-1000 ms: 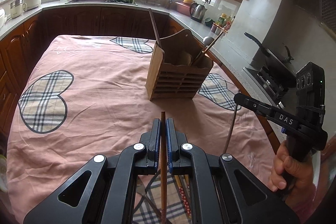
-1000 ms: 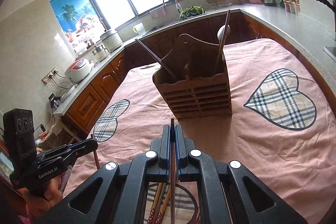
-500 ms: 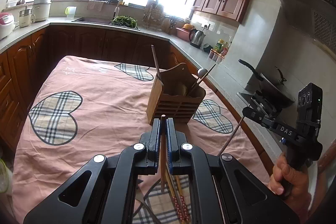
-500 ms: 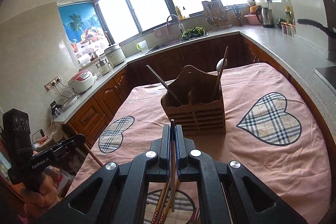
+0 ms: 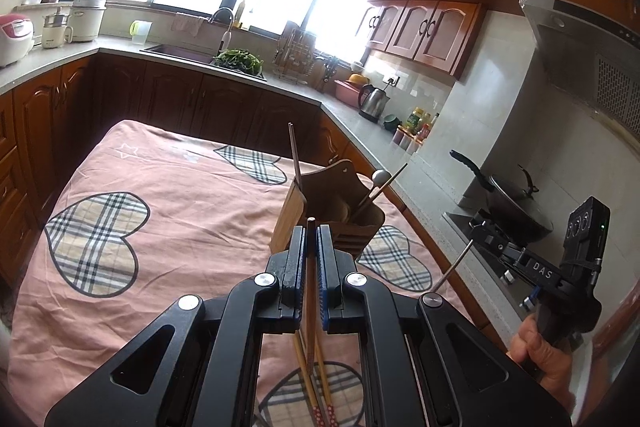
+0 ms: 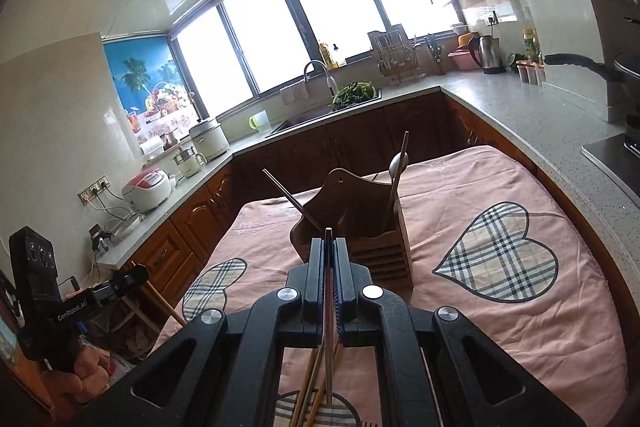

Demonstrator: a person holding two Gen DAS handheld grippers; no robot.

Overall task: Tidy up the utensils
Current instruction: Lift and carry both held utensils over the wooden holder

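**Count of Things on and around the Table**

Two grippers were in view: the left gripper (image 5: 311, 241) and the right gripper (image 6: 329, 255). Each pinched one stick: a wooden chopstick (image 5: 310, 291) in the left, a metal chopstick (image 6: 328, 311) in the right. One wooden utensil holder (image 6: 376, 247) stood on the pink tablecloth (image 5: 180, 227). Three utensils rose from it: two chopsticks and one spoon (image 6: 398, 163). Loose chopsticks (image 5: 320, 379) lay on the cloth below the grippers, at least three. Four plaid hearts were printed on the cloth. One kettle (image 5: 374, 103) stood on the counter.
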